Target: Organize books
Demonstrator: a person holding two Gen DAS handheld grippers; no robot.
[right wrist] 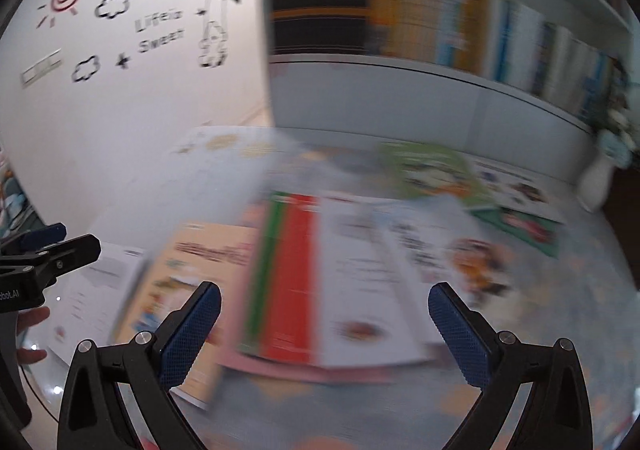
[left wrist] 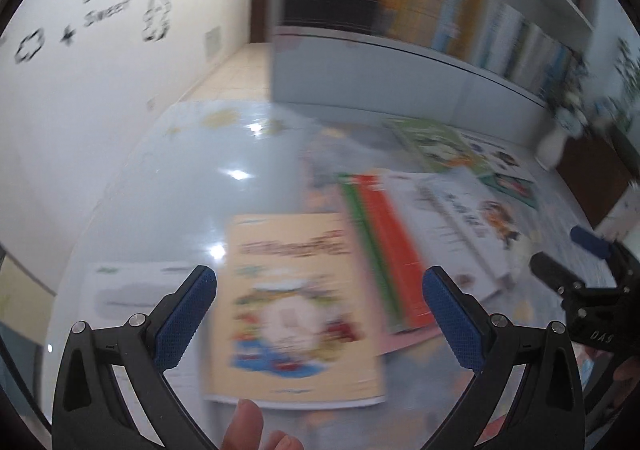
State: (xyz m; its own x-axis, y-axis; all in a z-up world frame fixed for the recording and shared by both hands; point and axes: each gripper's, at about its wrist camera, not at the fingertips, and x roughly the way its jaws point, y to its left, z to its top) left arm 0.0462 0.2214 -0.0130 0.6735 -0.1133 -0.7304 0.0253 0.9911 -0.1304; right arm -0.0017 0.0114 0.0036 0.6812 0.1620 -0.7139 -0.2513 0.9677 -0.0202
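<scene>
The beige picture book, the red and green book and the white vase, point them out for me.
beige picture book (left wrist: 296, 302), left wrist view, middle of its front cover.
red and green book (right wrist: 286, 274), right wrist view, the red band of its cover.
white vase (right wrist: 596, 185), right wrist view, its body.
</scene>
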